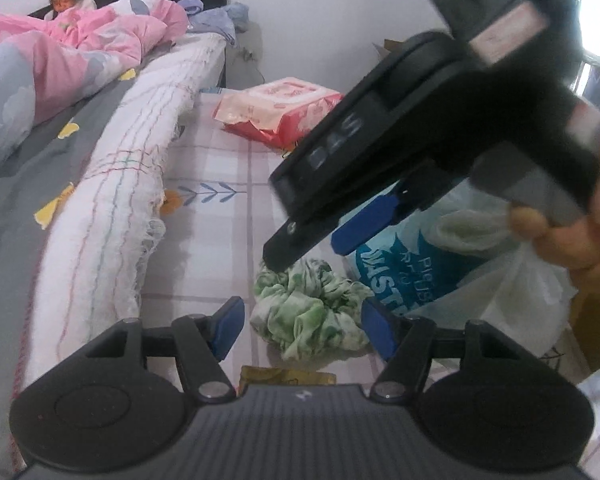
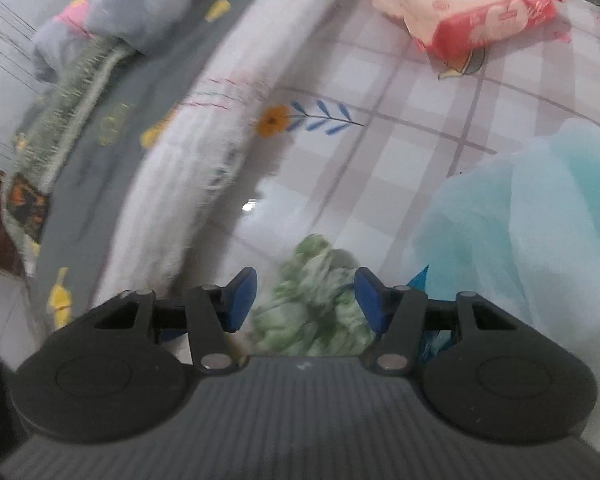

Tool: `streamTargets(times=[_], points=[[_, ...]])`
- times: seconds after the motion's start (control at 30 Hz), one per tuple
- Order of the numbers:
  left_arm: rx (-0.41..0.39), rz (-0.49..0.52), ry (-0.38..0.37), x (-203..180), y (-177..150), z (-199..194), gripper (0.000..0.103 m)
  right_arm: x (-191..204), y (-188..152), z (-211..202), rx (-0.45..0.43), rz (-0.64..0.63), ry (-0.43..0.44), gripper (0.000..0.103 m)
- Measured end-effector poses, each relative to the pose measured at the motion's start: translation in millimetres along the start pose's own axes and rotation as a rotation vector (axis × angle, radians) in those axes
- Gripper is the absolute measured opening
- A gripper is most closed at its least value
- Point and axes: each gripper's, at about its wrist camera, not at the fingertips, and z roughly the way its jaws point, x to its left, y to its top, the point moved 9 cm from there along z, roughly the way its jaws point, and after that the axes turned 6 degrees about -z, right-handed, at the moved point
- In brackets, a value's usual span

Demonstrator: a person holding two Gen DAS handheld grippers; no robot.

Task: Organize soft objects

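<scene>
**Task object.** Crumpled green-and-white patterned soft cloth [image 1: 312, 316], bunched in a heap on the checked pink-and-white bedsheet with printed flowers [image 1: 220, 216], just beside a translucent white plastic bag with blue lettering [image 1: 428, 280]. Not yet lifted, not yet in the bag.

**Progress (judged).** Early to middle: the cloth looks like the piece in hand, still to be grasped and put away. The bag appears to hold pale soft material already; contents unclear.

**Right gripper** [image 2: 306, 300]. Fingers partly open, straddling the cloth. The wrist view is blurred, so whether the blue pads press on the fabric cannot be told. In the left view its tip sits at the cloth's far edge.

**Left gripper** [image 1: 304, 328]. Fingers wide apart, empty, with the cloth lying between and beyond them.

**Surface.** Bed; a rolled white woven blanket with coloured threads and frayed fringe [image 1: 112, 208] divides the checked sheet from a grey sheet with yellow shapes [image 1: 16, 184]. Red-and-pink soft packet of wipes [image 1: 280, 108] farther back.

**Room.** Pink-and-grey quilt [image 1: 60, 48] over a person at the headboard; white wall; window at right.
</scene>
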Motion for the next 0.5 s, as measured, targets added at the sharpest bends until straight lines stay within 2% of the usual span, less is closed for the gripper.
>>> streamTargets(times=[0.07,0.23,0.4,0.5], points=[[0.019,0.002,0.018,2,-1,8,0.063,-3,0,10,0.024,-0.01,-0.01,0.051],[0.054,-0.033,0.009,7,-2,19,0.045,-5,-5,29,0.066,-0.027,-0.014,0.044],[0.048,-0.045,0.017,8,0,19,0.025,-7,-4,31,0.037,-0.012,-0.001,0.022],[0.025,-0.051,0.022,9,5,11,0.021,-6,-4,23,-0.005,0.015,0.02,0.019]])
